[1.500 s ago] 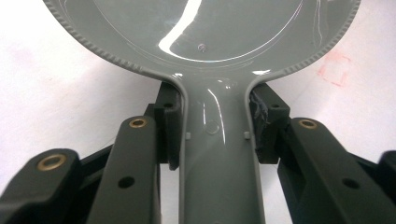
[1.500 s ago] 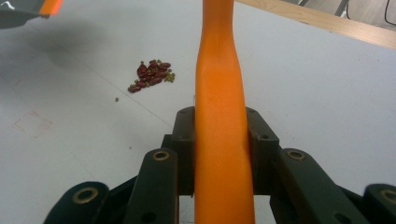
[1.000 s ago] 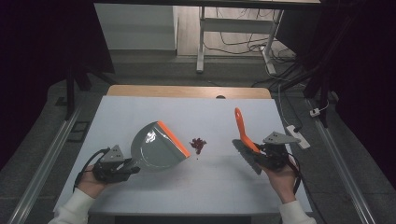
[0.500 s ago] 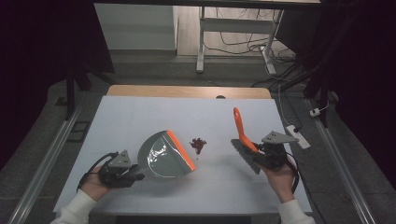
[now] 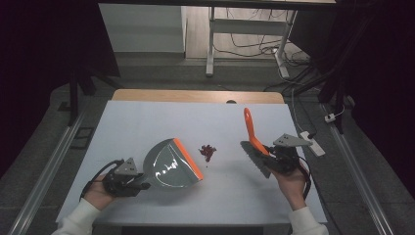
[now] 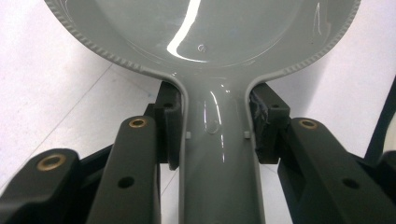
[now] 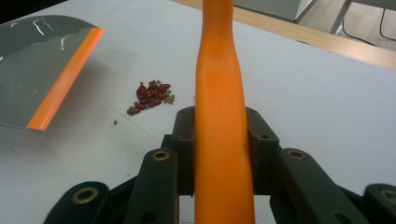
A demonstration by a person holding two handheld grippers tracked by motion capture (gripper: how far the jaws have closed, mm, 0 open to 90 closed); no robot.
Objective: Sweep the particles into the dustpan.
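The left gripper [image 5: 128,180] is clamped on the grey dustpan [image 5: 172,163] handle and the right gripper [image 5: 280,157] is gripping the orange brush [image 5: 253,139]. The little pile of beans [image 5: 207,152] sits on the table [image 5: 147,117] between them, just off the pan's orange lip, which faces it. Pan looks empty so far, so I'd guess the brush has to sweep leftward into it.

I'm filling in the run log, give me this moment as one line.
left tool: shut on grey plastic dustpan handle | right tool: shut on orange-handled brush | small pile of red beans: on table between them, unswept
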